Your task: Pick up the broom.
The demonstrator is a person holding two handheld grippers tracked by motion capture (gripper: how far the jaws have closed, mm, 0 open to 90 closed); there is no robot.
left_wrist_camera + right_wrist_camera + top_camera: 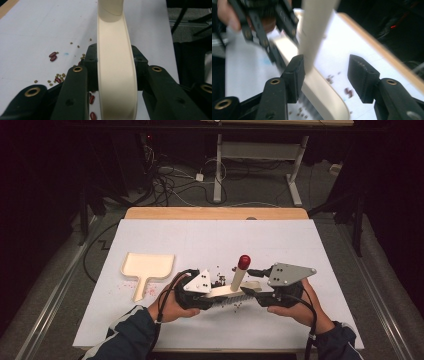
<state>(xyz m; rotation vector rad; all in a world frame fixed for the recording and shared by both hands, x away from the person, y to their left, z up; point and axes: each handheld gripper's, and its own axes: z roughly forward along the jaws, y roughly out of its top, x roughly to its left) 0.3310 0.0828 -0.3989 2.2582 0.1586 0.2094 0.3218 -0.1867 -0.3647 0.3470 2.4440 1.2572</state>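
Lying low near the table's front edge, a cream brush (235, 290) with a red-tipped handle sits between both grippers. The left gripper (113, 58) is clamped on its cream back, a grip plain in the left gripper view, along with red beans (52, 56) and small seeds scattered on the white table (210, 240). The right gripper (325, 75) stands wide apart around the handle, holding nothing. The high view adds a cream dustpan (147, 267) lying well to the left.
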